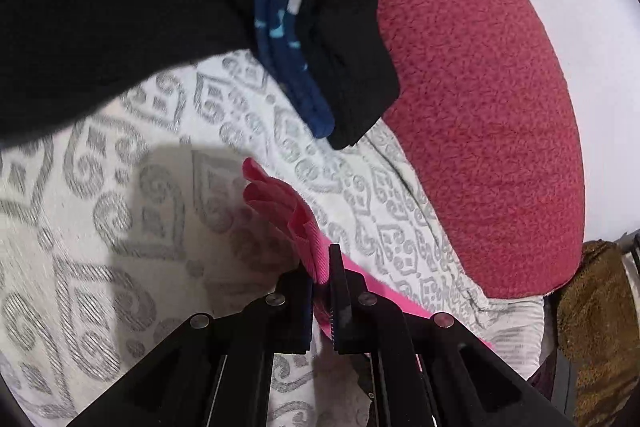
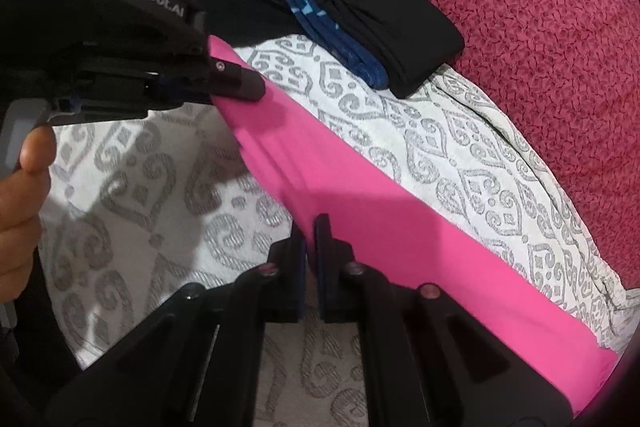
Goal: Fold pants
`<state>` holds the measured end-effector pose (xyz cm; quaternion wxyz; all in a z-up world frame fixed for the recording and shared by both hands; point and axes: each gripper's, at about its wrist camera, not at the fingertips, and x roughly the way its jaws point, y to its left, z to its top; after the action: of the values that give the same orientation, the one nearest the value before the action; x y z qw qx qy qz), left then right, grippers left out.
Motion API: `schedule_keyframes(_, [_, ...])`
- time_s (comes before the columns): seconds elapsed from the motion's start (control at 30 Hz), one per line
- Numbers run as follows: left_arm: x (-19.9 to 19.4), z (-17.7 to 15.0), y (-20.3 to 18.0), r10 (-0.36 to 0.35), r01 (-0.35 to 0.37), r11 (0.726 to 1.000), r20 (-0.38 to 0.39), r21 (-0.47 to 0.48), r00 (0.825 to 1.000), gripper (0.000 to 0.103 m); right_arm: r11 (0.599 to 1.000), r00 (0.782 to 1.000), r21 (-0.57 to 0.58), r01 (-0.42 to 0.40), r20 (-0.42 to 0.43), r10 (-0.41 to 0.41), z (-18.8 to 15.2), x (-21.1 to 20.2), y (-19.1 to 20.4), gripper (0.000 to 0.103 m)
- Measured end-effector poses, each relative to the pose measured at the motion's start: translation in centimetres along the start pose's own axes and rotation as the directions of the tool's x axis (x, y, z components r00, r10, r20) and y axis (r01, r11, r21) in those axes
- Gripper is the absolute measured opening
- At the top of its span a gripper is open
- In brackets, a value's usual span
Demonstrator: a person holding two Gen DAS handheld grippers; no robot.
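Observation:
The pink pants (image 2: 360, 227) stretch as a taut band above the white patterned bedcover (image 2: 460, 147), from upper left to lower right. My left gripper (image 1: 322, 267) is shut on a bunched pink edge of the pants (image 1: 288, 211). It also shows in the right wrist view (image 2: 240, 83) at the upper left, clamped on the far end of the band. My right gripper (image 2: 310, 231) is shut on the near edge of the pants, mid-band.
A stack of folded clothes lies at the back: a black garment (image 2: 380, 19) and a blue patterned one (image 2: 316, 15). A red textured blanket (image 2: 540, 27) covers the right side. A large dark cloth (image 1: 120, 7) lies at the upper left. A brown cloth (image 1: 596, 315) sits at the right edge.

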<state>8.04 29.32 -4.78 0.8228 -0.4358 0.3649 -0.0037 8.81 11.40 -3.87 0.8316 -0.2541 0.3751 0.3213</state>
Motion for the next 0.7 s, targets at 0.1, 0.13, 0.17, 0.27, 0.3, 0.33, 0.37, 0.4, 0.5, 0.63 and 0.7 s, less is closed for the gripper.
schedule_keyframes(0.1, [-1.1, 0.7, 0.0, 0.004, -0.004, 1.0, 0.018, 0.012, 1.0, 0.005, 1.0, 1.0, 0.014, -0.023, 0.015, 0.022, 0.9, -0.5, 0.0, 0.006])
schedule_keyframes(0.13, [-1.4, 0.9, 0.0, 0.006, -0.007, 1.0, 0.023, 0.016, 1.0, 0.005, 0.999, 0.999, 0.021, -0.035, 0.019, 0.034, 1.3, -0.6, 0.1, 0.006])
schedule_keyframes(0.17, [-1.7, 1.1, 0.1, 0.009, -0.009, 1.0, 0.028, 0.017, 1.0, 0.005, 0.999, 0.999, 0.024, -0.044, 0.023, 0.043, 1.5, -0.6, 0.1, 0.006])
schedule_keyframes(0.27, [-2.9, 2.0, 0.8, 0.021, -0.022, 1.0, 0.05, 0.015, 0.999, 0.005, 0.998, 0.998, 0.023, -0.062, 0.035, 0.061, 2.6, -0.7, 0.9, 0.006])
schedule_keyframes(0.3, [-3.4, 2.3, 1.0, 0.029, -0.03, 0.999, 0.062, 0.015, 0.998, 0.005, 0.997, 0.997, 0.02, -0.069, 0.039, 0.068, 3.0, -0.7, 1.3, 0.006])
schedule_keyframes(0.33, [-3.9, 2.6, 1.3, 0.034, -0.035, 0.999, 0.072, 0.013, 0.997, 0.005, 0.997, 0.996, 0.016, -0.081, 0.044, 0.08, 3.4, -0.7, 1.8, 0.006])
schedule_keyframes(0.37, [-4.6, 3.1, 1.7, 0.04, -0.041, 0.999, 0.085, 0.009, 0.996, 0.005, 0.996, 0.995, 0.013, -0.092, 0.047, 0.091, 3.7, -0.7, 2.2, 0.006])
schedule_keyframes(0.4, [-5.0, 3.3, 2.0, 0.042, -0.043, 0.999, 0.094, 0.004, 0.995, 0.005, 0.994, 0.993, 0.008, -0.107, 0.05, 0.107, 4.1, -0.6, 2.8, 0.006])
schedule_keyframes(0.5, [-6.5, 4.2, 2.8, 0.061, -0.062, 0.998, 0.129, 0.003, 0.99, 0.005, 0.99, 0.989, -0.013, -0.139, 0.058, 0.14, 5.1, -0.4, 4.7, 0.005])
schedule_keyframes(0.63, [-7.7, 4.7, 3.1, 0.069, -0.072, 0.997, 0.152, 0.009, 0.986, 0.005, 0.984, 0.981, -0.001, -0.178, 0.071, 0.178, 6.1, -0.2, 6.3, 0.005])
schedule_keyframes(0.7, [-7.8, 4.6, 2.7, 0.064, -0.068, 0.998, 0.148, 0.02, 0.987, 0.005, 0.981, 0.978, 0.012, -0.193, 0.08, 0.191, 6.1, -0.4, 6.3, 0.005])
